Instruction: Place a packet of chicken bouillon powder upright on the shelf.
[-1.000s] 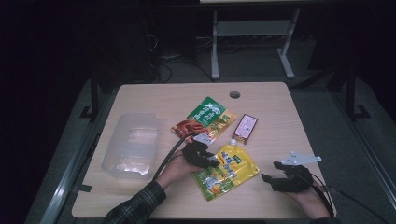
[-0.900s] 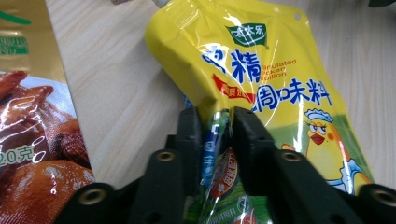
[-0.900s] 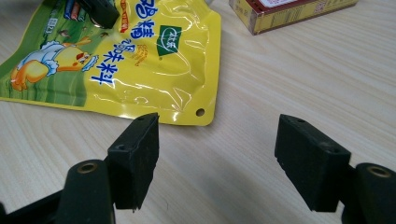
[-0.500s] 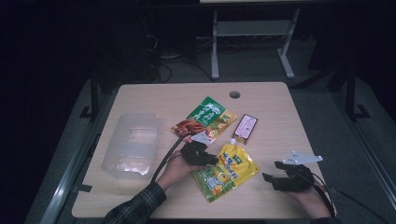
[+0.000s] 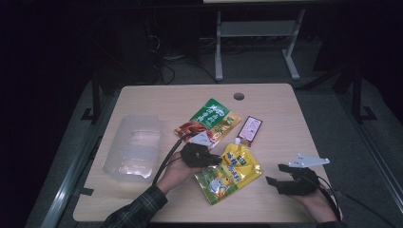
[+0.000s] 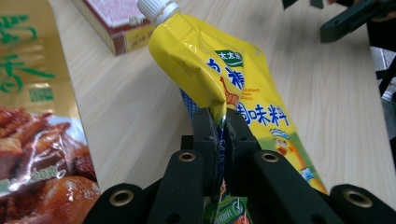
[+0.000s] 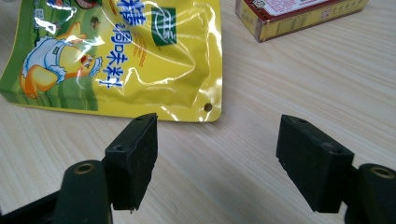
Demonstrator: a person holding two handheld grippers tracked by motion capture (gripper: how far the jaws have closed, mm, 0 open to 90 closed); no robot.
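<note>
Lifting slightly since the earlier frame, the left gripper (image 6: 219, 135) is clamping its just-closed fingers (image 6: 205, 140) on the yellow pouch's (image 6: 219, 70) left edge, raising it off the worktop (image 5: 285, 118). Right gripper (image 7: 217, 154) is resting with fingers wide, pouch just ahead of them.

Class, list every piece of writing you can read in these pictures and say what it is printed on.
"调味料": blue characters on the yellow spouted plastic pouch.
"太太乐": its small green badge, barely legible.
Green characters on the gold-and-green snack bag: cut off, unreadable.
Red-and-pink carton: print too small.
</note>
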